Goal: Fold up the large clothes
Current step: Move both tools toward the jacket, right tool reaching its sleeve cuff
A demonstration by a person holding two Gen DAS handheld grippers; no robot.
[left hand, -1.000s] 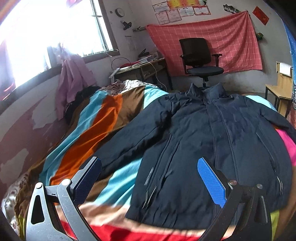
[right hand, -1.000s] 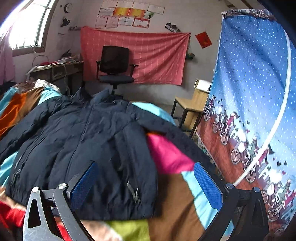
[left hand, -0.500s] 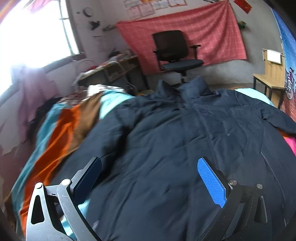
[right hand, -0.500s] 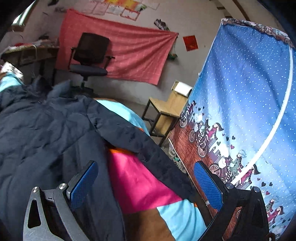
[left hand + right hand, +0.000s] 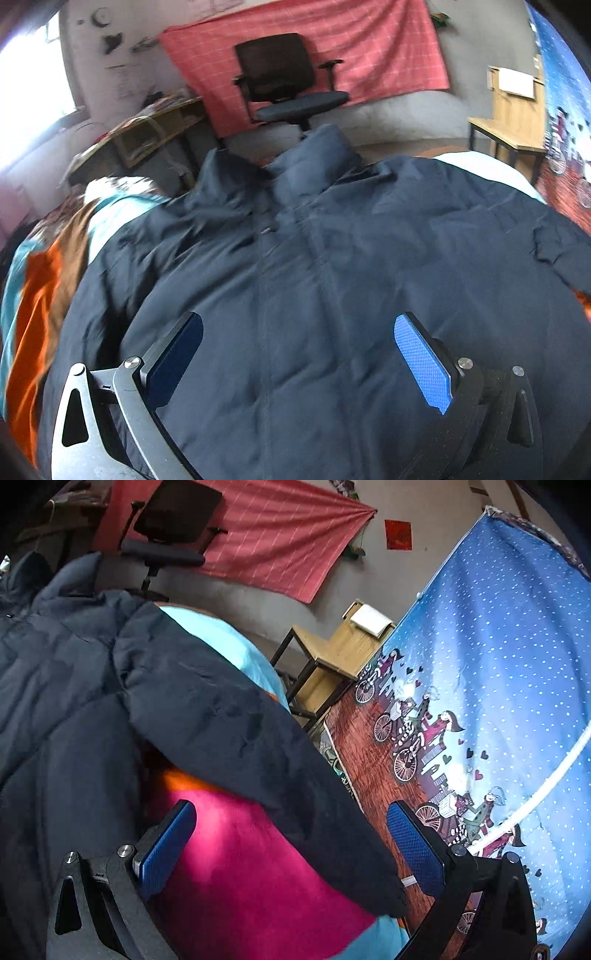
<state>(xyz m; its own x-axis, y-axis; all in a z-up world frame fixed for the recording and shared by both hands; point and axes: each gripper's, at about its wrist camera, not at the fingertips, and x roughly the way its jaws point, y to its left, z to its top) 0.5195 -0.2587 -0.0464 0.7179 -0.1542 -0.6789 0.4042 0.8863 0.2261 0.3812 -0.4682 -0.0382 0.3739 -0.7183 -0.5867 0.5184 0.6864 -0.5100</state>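
Observation:
A large dark navy padded jacket lies spread front-up on the striped bed cover, its collar toward the far end. My left gripper is open and empty, low over the jacket's chest. In the right wrist view the jacket's body fills the left, and one sleeve runs diagonally to the bed's right edge, its cuff between my fingers. My right gripper is open and empty, just over that sleeve's lower end and the magenta part of the bed cover.
A black office chair and a red wall cloth stand beyond the bed's far end. A cluttered desk is at the far left. A wooden chair and a blue printed curtain stand close to the bed's right edge.
Both grippers moved forward and lower over the jacket. The left went from the hem to the chest. The right swung right, from the hem to the sleeve at the bed's edge.

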